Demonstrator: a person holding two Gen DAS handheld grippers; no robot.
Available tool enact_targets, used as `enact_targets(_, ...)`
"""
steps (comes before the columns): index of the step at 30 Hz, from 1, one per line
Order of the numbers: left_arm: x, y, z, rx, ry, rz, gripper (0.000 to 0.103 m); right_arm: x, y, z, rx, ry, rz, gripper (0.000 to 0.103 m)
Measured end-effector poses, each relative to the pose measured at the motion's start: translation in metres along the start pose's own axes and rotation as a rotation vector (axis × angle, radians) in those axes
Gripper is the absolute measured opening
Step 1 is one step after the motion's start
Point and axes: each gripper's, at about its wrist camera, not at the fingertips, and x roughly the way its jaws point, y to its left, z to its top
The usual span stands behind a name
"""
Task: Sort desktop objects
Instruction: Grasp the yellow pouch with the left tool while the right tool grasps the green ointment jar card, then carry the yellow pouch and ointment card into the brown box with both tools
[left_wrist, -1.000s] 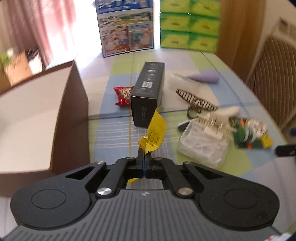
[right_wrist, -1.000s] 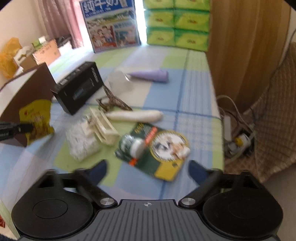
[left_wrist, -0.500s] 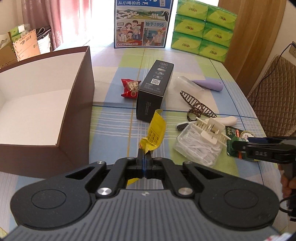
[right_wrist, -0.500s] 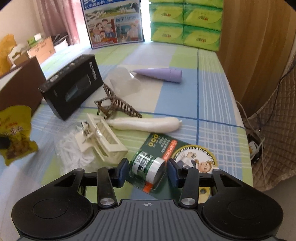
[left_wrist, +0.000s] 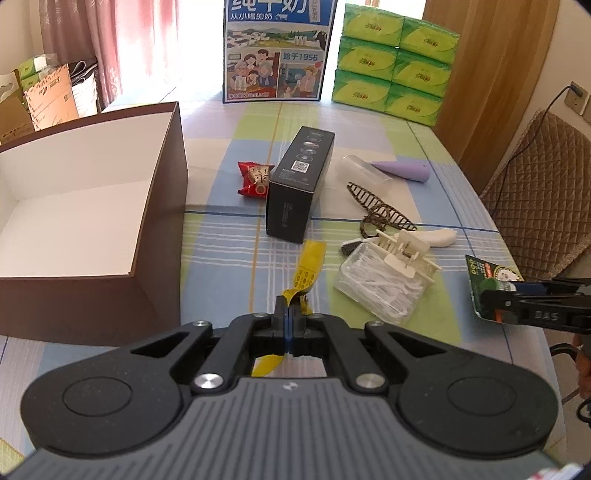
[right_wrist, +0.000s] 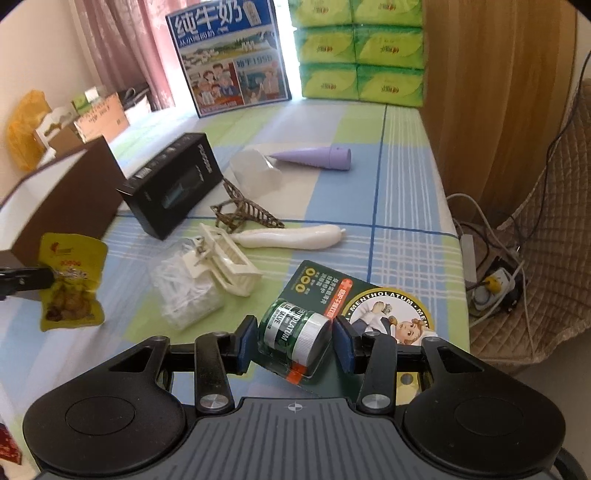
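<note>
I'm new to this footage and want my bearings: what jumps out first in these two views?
Each pair of tongs has something: the left tongs are shut on a yellow snack packet, beside the open brown box on the left. The right tongs grip a green Mentholatum balm card near the table's right edge. Between them lies a clutter led by a long black box, with a milk poster standing at the far end.

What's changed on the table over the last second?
The right gripper closed on the green balm pack and lifted its near end off the table. The left gripper stayed shut on the yellow packet. The other items and the brown box stayed put.
</note>
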Motion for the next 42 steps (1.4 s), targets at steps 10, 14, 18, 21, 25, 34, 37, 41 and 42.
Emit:
enact_targets(10,0.013,0.001,-0.011,0.048,0.057,-0.078,0.009,-0.007,0.015,-0.012,0.054,0.008,0.006,0.042)
enact_targets(14,0.041,-0.002,-0.017,0.083,0.096,-0.088,0.015,-0.014,0.011,-0.016,0.078,0.006,-0.028,0.042)
enact_targets(18,0.059,-0.007,-0.017,0.121,0.107,-0.096,0.015,-0.018,0.003,-0.021,0.105,0.014,-0.057,0.042)
enact_targets(21,0.066,-0.013,-0.010,0.137,0.090,-0.098,0.016,-0.019,-0.001,-0.024,0.122,0.023,-0.068,0.042)
enact_targets(25,0.073,-0.028,-0.006,0.215,0.072,-0.078,0.028,-0.020,-0.004,-0.026,0.131,0.031,-0.064,0.042)
enact_targets(34,0.103,-0.065,-0.023,0.500,-0.008,0.126,0.022,-0.016,-0.007,-0.025,0.129,0.036,-0.055,0.042)
enact_targets(37,0.107,-0.064,-0.023,0.494,-0.031,0.155,0.017,-0.017,-0.009,-0.026,0.134,0.035,-0.056,0.042)
enact_targets(41,0.095,-0.053,-0.019,0.446,-0.047,0.141,0.014,-0.017,-0.010,-0.025,0.131,0.034,-0.052,0.042)
enact_targets(42,0.090,-0.049,-0.017,0.426,-0.049,0.132,0.013,-0.017,-0.009,-0.025,0.125,0.033,-0.050,0.042)
